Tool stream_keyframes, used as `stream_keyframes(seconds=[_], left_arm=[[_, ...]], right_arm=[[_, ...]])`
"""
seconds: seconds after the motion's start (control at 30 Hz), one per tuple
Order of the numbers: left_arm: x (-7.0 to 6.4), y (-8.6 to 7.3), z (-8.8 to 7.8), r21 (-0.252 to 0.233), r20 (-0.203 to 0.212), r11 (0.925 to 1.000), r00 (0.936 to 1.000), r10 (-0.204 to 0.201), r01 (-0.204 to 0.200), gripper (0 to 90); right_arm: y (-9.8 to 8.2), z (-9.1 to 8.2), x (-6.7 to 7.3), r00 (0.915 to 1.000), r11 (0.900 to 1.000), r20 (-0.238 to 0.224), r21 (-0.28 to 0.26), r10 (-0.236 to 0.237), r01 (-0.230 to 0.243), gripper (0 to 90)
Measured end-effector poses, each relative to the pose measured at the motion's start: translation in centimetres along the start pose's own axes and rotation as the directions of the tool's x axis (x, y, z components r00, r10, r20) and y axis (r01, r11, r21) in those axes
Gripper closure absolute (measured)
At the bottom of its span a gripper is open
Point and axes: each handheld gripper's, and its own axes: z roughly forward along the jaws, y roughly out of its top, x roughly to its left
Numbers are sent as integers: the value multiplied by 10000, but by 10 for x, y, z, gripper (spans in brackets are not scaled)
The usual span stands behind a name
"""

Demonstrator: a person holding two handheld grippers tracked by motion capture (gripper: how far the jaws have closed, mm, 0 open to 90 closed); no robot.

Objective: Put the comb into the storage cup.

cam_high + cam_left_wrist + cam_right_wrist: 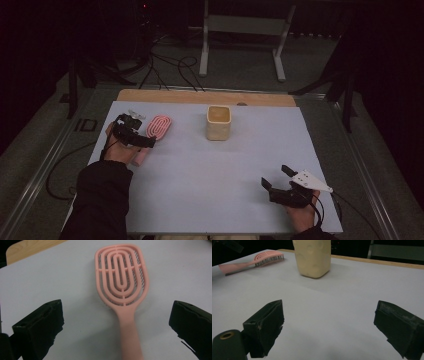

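The left gripper (117, 322) hangs wide open astride the pink hairbrush (122, 285), apparently not yet gripping, while the right gripper (329, 325) waits open and empty.

Worktop: pale grey-blue sheet (210, 165) over a light wooden board (200, 97), edged by metal rails (45, 165).
Floor: grey carpet (240, 70), crossed by black cables (170, 67).
Furniture: white metal stand frame (245, 30) beyond the worktop.
Light: dim; surroundings dark.
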Motion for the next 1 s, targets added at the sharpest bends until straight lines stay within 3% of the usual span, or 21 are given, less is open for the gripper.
stream_keyframes(seconds=[0.73,1.0], left_arm=[[-6,3,25,1132,183,9934,9997,187,-206,2],[-2,1,34,1771,623,9841,9977,-263,149,7]], right_arm=[[0,1,0,10000,9999,-23,128,-23,23,91],[0,2,0,10000,9999,-31,165,-15,16,90]])
